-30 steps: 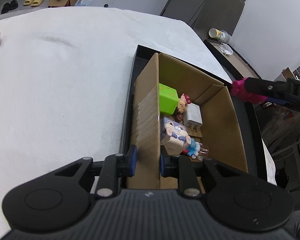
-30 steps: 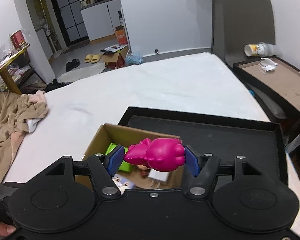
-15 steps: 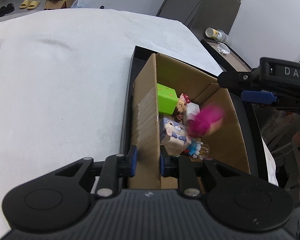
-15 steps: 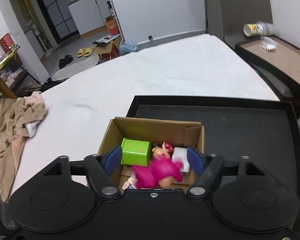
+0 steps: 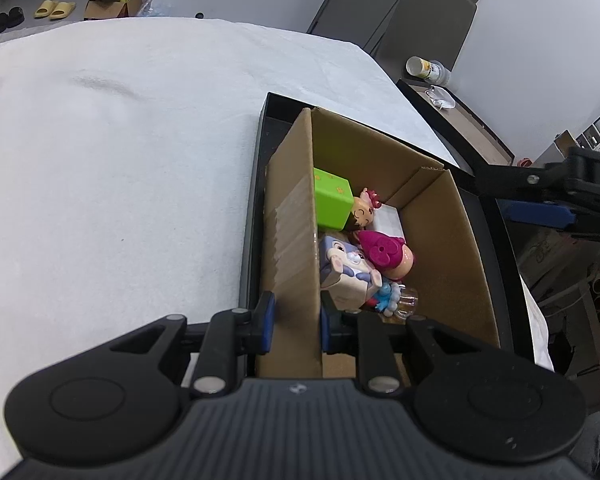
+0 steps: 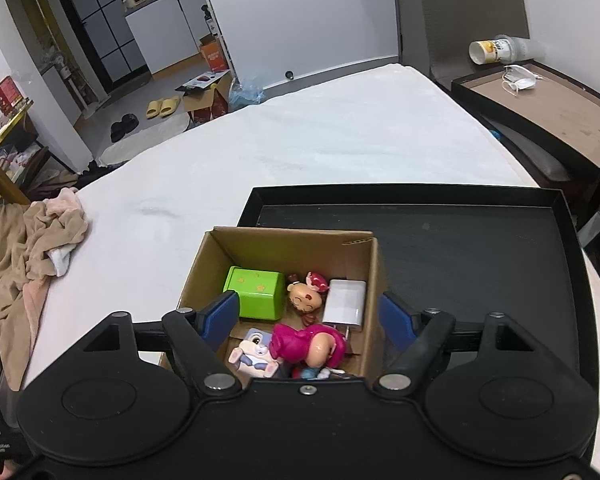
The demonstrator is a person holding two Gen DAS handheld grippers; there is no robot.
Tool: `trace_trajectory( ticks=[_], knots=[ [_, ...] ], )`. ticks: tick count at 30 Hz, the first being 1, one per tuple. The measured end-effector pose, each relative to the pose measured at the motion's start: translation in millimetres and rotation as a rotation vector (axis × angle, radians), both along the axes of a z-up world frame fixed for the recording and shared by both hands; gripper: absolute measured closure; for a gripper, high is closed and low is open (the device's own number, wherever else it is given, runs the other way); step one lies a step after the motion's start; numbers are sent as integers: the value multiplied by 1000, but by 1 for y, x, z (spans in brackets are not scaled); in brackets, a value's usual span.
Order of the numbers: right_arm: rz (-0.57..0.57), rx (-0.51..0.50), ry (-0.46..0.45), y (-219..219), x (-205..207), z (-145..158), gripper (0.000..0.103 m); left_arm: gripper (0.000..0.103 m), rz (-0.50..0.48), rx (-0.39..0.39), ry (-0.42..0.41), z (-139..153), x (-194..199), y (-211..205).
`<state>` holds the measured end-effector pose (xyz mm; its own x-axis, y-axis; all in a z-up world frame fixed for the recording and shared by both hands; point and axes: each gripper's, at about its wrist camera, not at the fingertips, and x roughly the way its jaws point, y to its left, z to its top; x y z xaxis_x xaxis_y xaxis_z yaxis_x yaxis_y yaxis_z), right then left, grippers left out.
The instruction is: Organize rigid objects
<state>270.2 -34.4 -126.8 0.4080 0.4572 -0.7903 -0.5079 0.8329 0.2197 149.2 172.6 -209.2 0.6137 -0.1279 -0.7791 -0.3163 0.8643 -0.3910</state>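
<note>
Since the earlier frames the pink toy (image 6: pixel 306 346) has left your right gripper (image 6: pixel 308 318) and dropped into the box (image 5: pixel 436 240). Its jaws have just been opening; they now stand wide apart over the box with nothing between the pads.

Pink toy: lying on its side among the other toys, touching the bunny cube (image 5: pixel 346 270) and just in front of the doll (image 6: pixel 305 300). Left wrist view shows it resting partly on the cube's edge, against the white charger (image 6: pixel 346 300).

Green block (image 6: pixel 256 296) sits in the far left corner of the box, beside the doll. A small blue-and-clear item (image 5: pixel 396 300) lies at the near end; too small to tell what it is.

Your left gripper (image 5: pixel 296 320) is clamped on the box's near left wall, one pad outside, one inside.

The box stands at the left end of the black tray (image 6: pixel 480 248); the rest of the tray floor is bare. The tray lies on the white bed (image 6: pixel 340 140). A beige cloth (image 6: pixel 24 248) is bunched at the bed's left edge, well apart from the tray.
</note>
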Motion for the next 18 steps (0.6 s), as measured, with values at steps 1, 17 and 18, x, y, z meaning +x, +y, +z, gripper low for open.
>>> trace_trajectory(
  ticks=[1, 17, 18],
  knots=[
    [-3, 4, -4, -3, 0, 2, 24, 82, -1, 1, 0, 0, 0, 0],
    [-69, 31, 2, -72, -12, 1, 15, 83, 9, 8, 42, 3, 9, -3],
    [-71, 33, 4, -76, -12, 0, 15, 83, 9, 17, 44, 5, 10, -5]
  ],
)
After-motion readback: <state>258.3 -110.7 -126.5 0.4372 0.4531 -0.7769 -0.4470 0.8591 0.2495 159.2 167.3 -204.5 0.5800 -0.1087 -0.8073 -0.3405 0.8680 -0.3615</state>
